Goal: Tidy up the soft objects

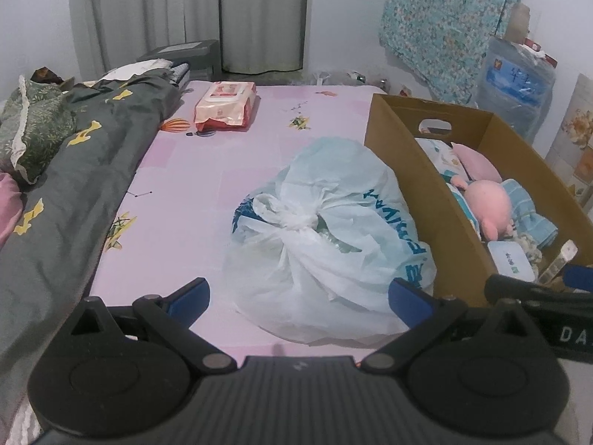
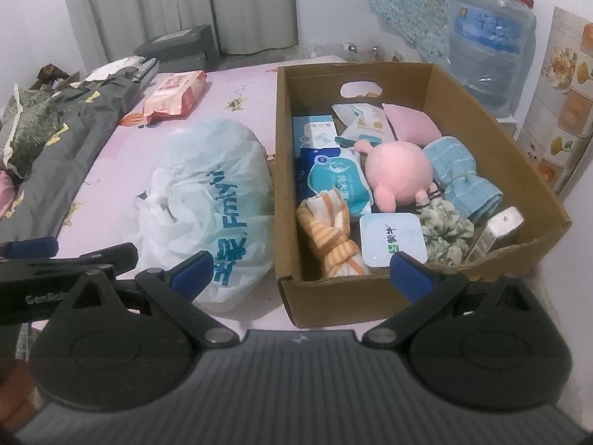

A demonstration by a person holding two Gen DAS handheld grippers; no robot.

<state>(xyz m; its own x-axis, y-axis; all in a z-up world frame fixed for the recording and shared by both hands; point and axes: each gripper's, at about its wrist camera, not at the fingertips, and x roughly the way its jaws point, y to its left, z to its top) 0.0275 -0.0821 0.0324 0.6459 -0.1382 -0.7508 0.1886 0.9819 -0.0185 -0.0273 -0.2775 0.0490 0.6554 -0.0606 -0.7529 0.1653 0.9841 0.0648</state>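
Note:
A knotted white plastic bag lies on the pink bedsheet, beside a brown cardboard box on its right. The box holds a pink plush toy, a blue towel, an orange striped cloth, a green scrunchie, wipes packs and small boxes. My left gripper is open just in front of the bag, nothing between its fingers. My right gripper is open over the box's near wall, also empty.
A red and white wipes pack lies far back on the bed. A dark green duvet and pillow fill the left side. A water jug and hanging floral cloth stand behind the box. Grey curtains at the back.

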